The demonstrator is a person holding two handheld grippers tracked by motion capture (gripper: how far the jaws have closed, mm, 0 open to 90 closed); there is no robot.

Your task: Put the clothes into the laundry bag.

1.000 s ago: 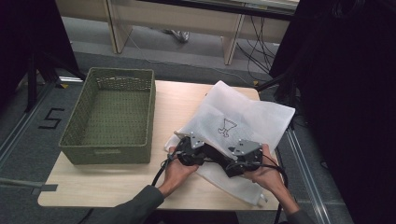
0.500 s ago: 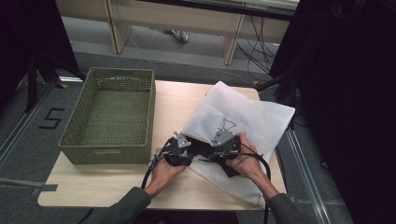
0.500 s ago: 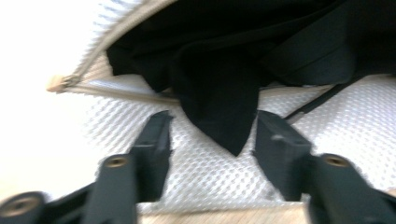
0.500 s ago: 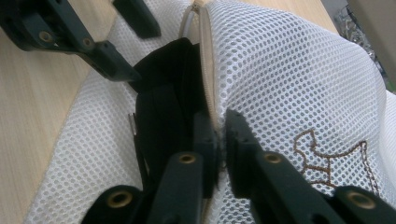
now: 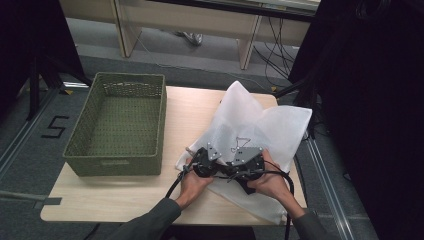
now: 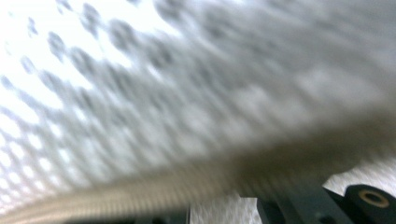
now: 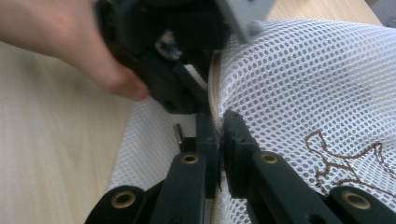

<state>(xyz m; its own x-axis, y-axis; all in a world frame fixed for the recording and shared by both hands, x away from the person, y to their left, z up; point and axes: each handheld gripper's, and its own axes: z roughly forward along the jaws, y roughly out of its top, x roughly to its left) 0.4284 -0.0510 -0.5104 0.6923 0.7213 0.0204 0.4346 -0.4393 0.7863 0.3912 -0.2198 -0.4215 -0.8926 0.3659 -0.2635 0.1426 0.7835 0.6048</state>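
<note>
Both tools are working the white mesh bag (image 5: 260, 125) lying across the counter's (image 5: 125, 200) right half, its corner overhanging the near edge. The right tool (image 7: 218, 135) is pinching the bag's zipper edge; the left tool (image 5: 204, 161), jaws just closing, sits touching beside it, grip blurred. The green basket (image 5: 120, 125) is crowding the left side.

Brightness: the table (image 5: 120, 200) is evenly lit from above; the surroundings to the left and right are near black.
Shadows: soft and short beside the basket (image 5: 117, 127) and under the hands.
Glare: top left of the left gripper view is blown out to white on the mesh bag (image 6: 140, 93).
Blur: the left gripper view is smeared throughout, with the mesh holes stretched into streaks.
Focus: in the right gripper view the mesh and right gripper (image 7: 219, 140) are sharp, while the hand (image 7: 60, 37) and left gripper (image 7: 163, 60) above are soft.
High view: slightly grainy, fine detail lost.
</note>
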